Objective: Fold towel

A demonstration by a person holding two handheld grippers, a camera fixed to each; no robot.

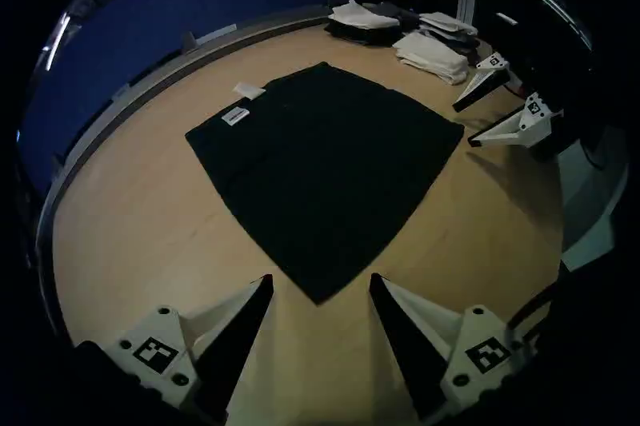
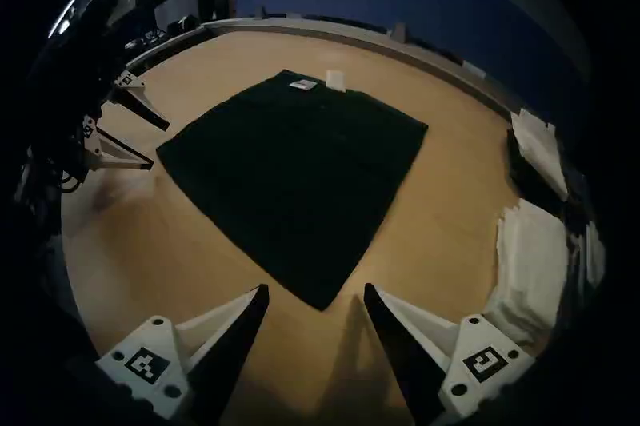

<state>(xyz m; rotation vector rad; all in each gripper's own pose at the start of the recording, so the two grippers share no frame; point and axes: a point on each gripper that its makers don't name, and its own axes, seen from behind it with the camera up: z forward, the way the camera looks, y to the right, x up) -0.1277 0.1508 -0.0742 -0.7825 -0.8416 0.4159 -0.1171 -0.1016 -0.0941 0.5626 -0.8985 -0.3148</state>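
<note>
Black square cloth towel (image 1: 320,178): plain; white tag (image 1: 236,116) at 11 o'clock.
Pale wooden table (image 1: 144,226): light tan.
Blue partition panel (image 1: 160,18): solid blue.
Folded white towel stacks (image 1: 432,54): cream-white, 1 o'clock.
Left gripper (image 1: 321,278): white, black inner faces, black-and-white square markers.

The towel (image 1: 320,170) is a dark cloth, matt and slightly rough, and it gives back almost no light. A small white label (image 1: 234,115) near one edge of it looks like smooth fabric. The table (image 1: 144,218) is light wood, smooth, with a faint grain and a low sheen. The left gripper (image 1: 321,277) and the right gripper (image 2: 315,287) have fingers of white matt plastic with black inner faces. The folded towels (image 1: 432,54) are pale, thick cloth. The blue panel (image 1: 160,18) behind the table looks matt.
</note>
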